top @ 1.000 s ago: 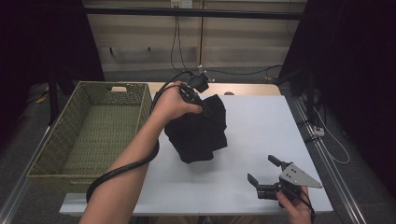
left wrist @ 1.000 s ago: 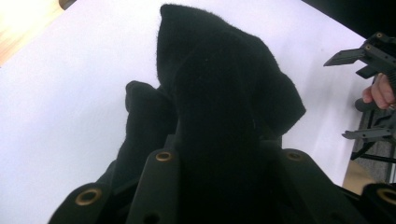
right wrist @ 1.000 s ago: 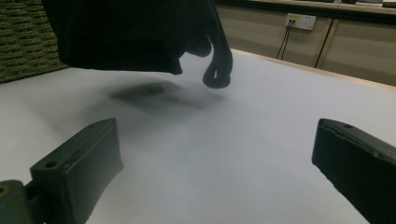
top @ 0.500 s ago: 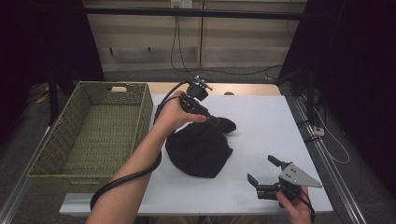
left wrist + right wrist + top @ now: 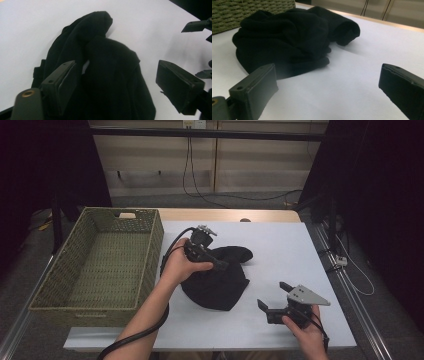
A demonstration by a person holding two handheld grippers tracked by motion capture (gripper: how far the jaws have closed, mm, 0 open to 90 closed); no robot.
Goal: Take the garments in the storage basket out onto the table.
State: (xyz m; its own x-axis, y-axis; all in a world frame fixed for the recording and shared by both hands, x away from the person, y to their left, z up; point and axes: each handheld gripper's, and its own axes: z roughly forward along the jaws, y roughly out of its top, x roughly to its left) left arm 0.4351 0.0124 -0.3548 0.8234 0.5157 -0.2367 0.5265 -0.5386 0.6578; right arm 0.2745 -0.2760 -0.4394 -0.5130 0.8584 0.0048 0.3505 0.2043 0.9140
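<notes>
Dropped from the left tongs (image 5: 220, 264), whose jaws have just been opening, the black garment (image 5: 217, 279) lies heaped beside the basket (image 5: 100, 265), directly under them; right tongs (image 5: 272, 306) apart, farther off.

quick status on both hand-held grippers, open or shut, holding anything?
Left hand-held gripper: open, jaws have just been opening, over the black cloth, not gripping it.
Right hand-held gripper: open, empty.
</notes>
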